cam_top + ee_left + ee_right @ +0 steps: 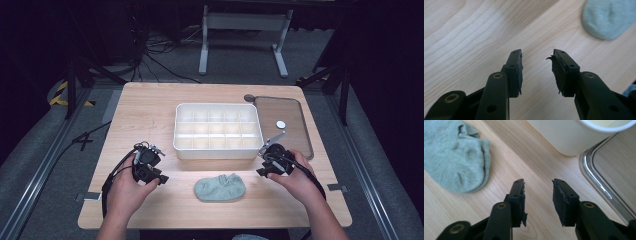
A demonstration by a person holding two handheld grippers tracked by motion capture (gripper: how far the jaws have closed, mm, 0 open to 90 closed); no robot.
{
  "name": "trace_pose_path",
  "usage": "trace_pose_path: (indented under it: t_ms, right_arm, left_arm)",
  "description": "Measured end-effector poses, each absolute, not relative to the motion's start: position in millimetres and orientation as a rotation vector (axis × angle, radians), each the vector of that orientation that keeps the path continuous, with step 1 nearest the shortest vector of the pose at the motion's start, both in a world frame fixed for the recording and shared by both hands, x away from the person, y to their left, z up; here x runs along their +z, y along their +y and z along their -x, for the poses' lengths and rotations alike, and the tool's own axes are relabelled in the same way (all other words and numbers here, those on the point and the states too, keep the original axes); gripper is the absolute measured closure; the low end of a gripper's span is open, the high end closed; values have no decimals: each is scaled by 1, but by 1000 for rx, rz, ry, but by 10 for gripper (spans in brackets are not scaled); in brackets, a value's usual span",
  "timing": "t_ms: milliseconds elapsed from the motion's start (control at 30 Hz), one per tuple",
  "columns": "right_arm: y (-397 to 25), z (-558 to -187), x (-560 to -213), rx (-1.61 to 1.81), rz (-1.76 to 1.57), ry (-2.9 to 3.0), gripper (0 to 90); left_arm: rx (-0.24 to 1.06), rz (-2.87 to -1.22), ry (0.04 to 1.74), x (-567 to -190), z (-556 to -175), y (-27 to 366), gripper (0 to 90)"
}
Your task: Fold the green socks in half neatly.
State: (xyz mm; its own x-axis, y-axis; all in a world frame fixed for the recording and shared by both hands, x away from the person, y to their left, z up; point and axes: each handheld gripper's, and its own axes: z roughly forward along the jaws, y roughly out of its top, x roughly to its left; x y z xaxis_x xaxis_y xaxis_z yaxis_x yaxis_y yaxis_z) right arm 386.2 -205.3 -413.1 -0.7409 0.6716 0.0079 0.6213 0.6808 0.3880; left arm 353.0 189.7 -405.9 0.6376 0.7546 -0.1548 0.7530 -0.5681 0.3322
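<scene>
Pale green ankle sock lying flat near the front edge of the light wood counter, between both tools.

Left tool sits well off to the sock's left, right tool just past its right end; both have their jaws apart, nothing in them. Behind the sock is a white plastic divided box, with a metal-rimmed tray beside it.

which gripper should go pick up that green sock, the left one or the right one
Probably the right gripper: open, and the sock lies close by its jaws. The left gripper, also open, sees it farther off.
</scene>
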Motion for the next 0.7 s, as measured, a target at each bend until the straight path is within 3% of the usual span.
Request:
trace_pose_path:
  t_ms: [200, 433, 700]
  right_arm:
    - [-201, -383, -410, 607, -1002, 2774, 700]
    - [-203, -378, -406, 755, -965, 2789, 793]
    - [-198, -371, -407, 795, -950, 2818, 776]
  left_arm:
    - [68, -2528, 1210, -404, -350, 183, 587]
    - [67, -2546, 1136, -395, -342, 169, 669]
    - [38, -2563, 1031, -389, -337, 148, 647]
